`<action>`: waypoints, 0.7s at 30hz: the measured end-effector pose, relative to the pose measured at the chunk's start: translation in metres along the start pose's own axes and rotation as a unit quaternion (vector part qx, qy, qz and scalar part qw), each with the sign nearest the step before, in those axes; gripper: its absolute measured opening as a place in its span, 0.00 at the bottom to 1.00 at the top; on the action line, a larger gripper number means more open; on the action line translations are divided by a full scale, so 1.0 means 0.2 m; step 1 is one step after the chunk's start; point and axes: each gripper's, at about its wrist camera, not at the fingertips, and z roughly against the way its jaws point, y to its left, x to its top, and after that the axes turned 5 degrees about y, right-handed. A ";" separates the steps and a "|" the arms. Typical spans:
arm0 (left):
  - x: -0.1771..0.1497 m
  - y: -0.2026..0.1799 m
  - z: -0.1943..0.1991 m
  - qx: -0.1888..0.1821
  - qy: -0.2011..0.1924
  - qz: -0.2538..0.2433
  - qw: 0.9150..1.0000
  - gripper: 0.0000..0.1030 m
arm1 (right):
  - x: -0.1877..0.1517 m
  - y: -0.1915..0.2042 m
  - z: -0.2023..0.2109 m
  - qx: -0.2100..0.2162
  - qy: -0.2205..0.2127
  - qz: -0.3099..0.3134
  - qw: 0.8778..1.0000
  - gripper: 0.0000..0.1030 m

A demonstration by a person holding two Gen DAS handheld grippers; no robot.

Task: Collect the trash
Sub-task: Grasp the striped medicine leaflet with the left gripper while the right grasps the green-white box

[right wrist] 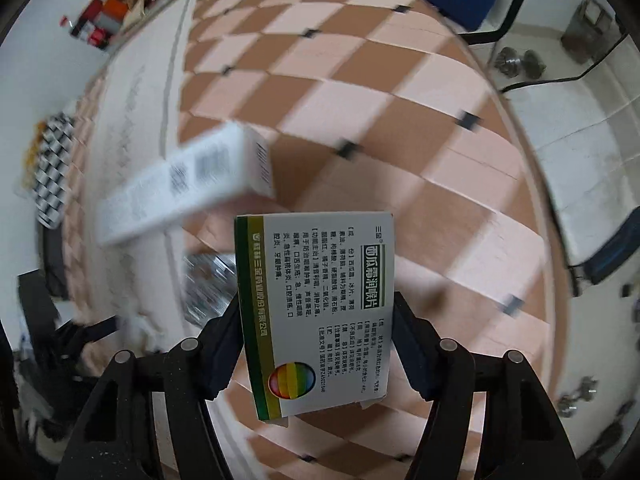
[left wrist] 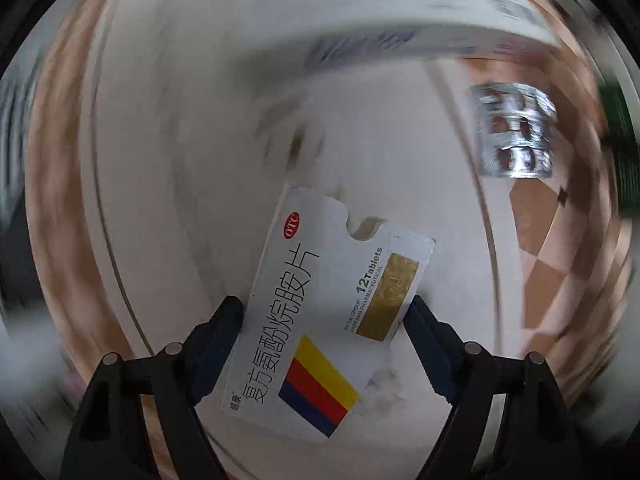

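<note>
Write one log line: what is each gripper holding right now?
left gripper: shut on white pill box | right gripper: shut on green-striped box

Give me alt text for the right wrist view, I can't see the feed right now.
The right gripper holds a green-edged medicine box between its jaws, above a checkered tile floor. Behind it to the left are a blurred white carton and a foil blister pack.

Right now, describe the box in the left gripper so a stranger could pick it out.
In the left wrist view, look between the left gripper fingers, above the white surface. The white medicine box there carries a red OTC oval, a gold patch and yellow-red-blue stripes, unlike the silver blister pack beyond.
</note>
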 end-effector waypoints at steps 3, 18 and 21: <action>-0.12 0.03 -0.02 -0.033 0.000 0.099 0.995 0.79 | -0.09 -0.04 -0.02 -0.045 0.014 0.006 0.999 0.68; -0.20 -0.16 0.00 0.024 -0.050 0.016 0.998 0.72 | -0.18 0.01 -0.11 -0.101 0.029 0.025 0.994 0.67; -0.23 -0.20 0.02 0.031 -0.056 0.030 0.998 0.71 | -0.23 0.02 -0.10 -0.103 0.018 0.039 0.994 0.67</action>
